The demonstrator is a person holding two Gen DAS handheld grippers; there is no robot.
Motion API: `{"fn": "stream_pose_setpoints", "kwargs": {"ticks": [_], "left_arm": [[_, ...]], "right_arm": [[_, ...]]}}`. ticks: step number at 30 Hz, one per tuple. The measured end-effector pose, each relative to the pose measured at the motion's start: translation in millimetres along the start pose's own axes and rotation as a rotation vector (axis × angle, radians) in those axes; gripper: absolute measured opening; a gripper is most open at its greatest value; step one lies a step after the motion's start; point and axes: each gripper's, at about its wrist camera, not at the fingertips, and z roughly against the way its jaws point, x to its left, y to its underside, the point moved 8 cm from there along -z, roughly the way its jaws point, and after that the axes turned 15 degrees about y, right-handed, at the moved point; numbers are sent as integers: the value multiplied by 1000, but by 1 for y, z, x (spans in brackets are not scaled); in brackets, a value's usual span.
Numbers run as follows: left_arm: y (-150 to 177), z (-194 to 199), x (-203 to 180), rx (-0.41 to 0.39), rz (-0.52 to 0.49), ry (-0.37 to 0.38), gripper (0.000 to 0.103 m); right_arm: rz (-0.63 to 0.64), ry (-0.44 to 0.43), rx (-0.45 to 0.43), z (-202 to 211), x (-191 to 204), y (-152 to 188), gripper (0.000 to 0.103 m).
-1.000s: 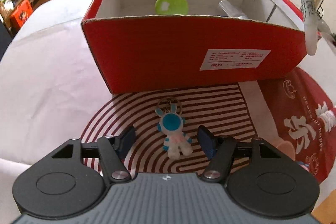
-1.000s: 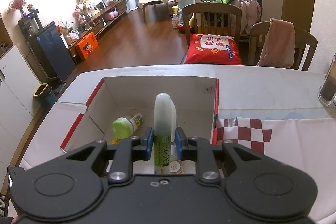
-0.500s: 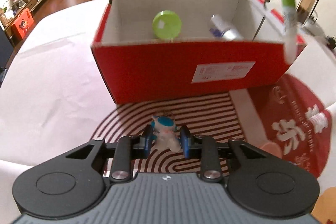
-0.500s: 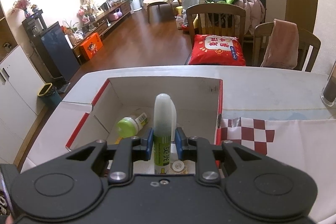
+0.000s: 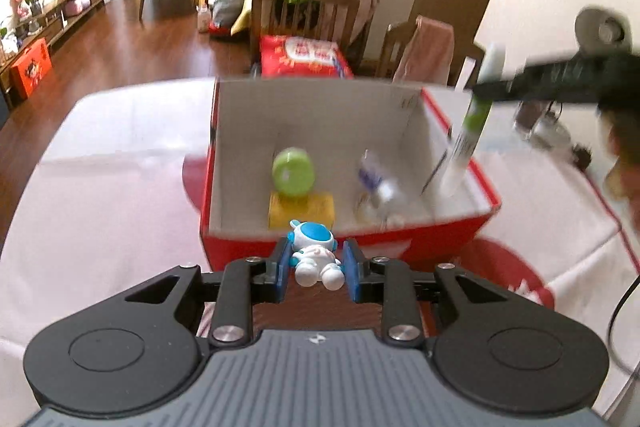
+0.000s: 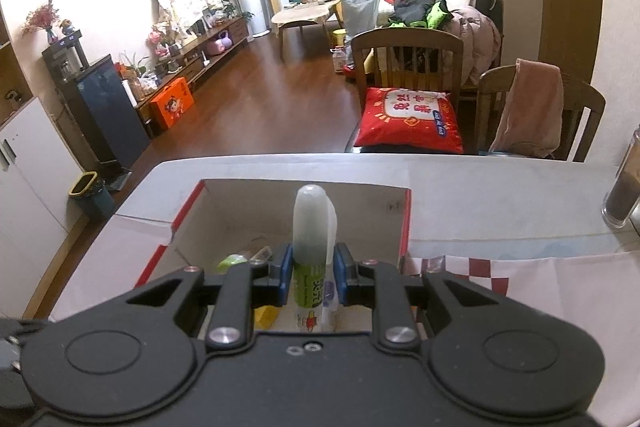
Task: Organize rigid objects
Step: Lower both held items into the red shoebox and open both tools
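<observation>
My left gripper [image 5: 317, 269] is shut on a small white and blue astronaut figure [image 5: 316, 255], held in the air just before the near wall of the red open box [image 5: 384, 247]. My right gripper [image 6: 311, 277] is shut on a glue stick [image 6: 310, 247] with a green label and clear cap, held upright over the box [image 6: 405, 227]. In the left wrist view the glue stick [image 5: 470, 139] hangs over the box's right wall. Inside the box lie a green-capped bottle [image 5: 293, 171], a yellow block [image 5: 302, 210] and a clear bottle [image 5: 378, 189].
The box stands on a table under a white cloth [image 5: 104, 195] with a red patterned mat [image 5: 516, 279] at the front right. A glass jar [image 6: 624, 195] stands at the far right. Two wooden chairs [image 6: 408, 67] stand behind the table.
My left gripper closed on the astronaut figure and lifted it off the mat to the height of the box rim. My right gripper kept the glue stick over the box and sank a little.
</observation>
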Motion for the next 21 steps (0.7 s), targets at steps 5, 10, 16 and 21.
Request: {"fn": "stream_pose_setpoints", "kwargs": {"ticks": [5,10,16,21], "left_arm": [[-34,-11,4,-34,-22,-29,27],[-46,-51,24,18,-29,-102,27],[-46,-85,49,80,-15,-175,27],[-45,-101,58,110,8,-179,27]], "right_arm": [[19,16,15,-13,1,1,17],[42,27,73,-33,3,14,17],[74,29,153,-62,5,29,17],[94,29,182,-81,13,35,17]]}}
